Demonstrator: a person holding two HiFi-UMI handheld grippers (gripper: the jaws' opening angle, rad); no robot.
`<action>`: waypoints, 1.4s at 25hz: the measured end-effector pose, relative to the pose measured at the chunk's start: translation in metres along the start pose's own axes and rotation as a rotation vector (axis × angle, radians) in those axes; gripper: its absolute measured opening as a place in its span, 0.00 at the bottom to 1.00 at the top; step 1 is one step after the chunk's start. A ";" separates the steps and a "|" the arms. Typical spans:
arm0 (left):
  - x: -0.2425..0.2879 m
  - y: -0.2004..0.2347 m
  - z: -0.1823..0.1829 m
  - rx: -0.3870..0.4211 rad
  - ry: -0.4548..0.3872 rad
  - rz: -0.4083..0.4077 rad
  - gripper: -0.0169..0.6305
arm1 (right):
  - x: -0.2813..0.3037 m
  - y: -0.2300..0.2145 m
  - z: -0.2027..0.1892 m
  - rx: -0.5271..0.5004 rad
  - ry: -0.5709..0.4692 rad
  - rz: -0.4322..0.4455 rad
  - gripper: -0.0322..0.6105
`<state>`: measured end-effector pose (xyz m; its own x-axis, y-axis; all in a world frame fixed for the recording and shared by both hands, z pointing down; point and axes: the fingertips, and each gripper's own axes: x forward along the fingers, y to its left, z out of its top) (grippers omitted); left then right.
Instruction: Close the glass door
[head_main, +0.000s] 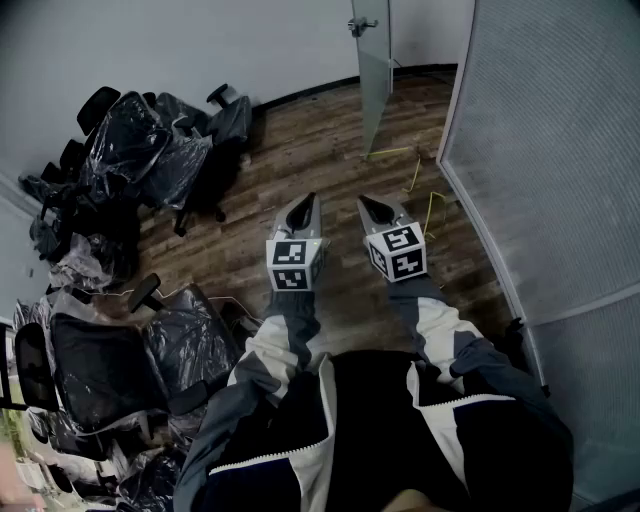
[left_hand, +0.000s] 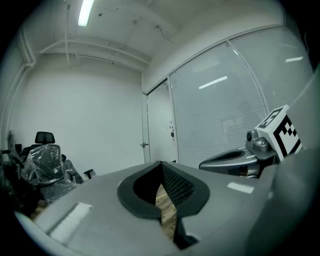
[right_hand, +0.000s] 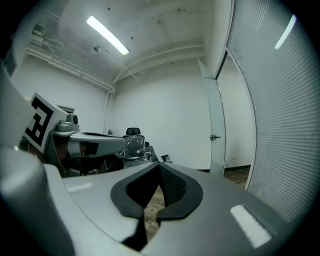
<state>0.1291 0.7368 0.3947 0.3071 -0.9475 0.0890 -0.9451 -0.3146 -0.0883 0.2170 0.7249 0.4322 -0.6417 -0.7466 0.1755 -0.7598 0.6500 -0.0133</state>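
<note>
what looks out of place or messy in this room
Loose yellow cable trails across the wood floor beside the partition. Plastic-wrapped office chairs are heaped together at left. The glass door stands open.

Black jacket (head_main: 400, 440), grey-white sleeves (head_main: 283, 345)

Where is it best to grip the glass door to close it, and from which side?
Probably the metal handle on the glass door: the only part jutting from the smooth pane. The door stands open and the handle sticks out leftward in the head view, so approach from that side with the right gripper, jaws opened first.
</note>
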 end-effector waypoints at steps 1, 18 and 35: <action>-0.001 0.002 -0.001 -0.010 0.000 -0.006 0.03 | 0.003 0.003 0.001 -0.003 0.000 -0.004 0.05; -0.013 0.096 -0.022 -0.104 -0.043 -0.079 0.03 | 0.065 0.065 0.012 -0.075 0.040 -0.077 0.06; -0.036 0.189 -0.075 -0.083 -0.039 -0.041 0.03 | 0.133 0.095 0.008 -0.139 0.066 -0.035 0.06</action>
<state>-0.0690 0.7157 0.4490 0.3484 -0.9359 0.0524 -0.9371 -0.3490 -0.0025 0.0587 0.6861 0.4466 -0.6037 -0.7610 0.2377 -0.7568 0.6408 0.1293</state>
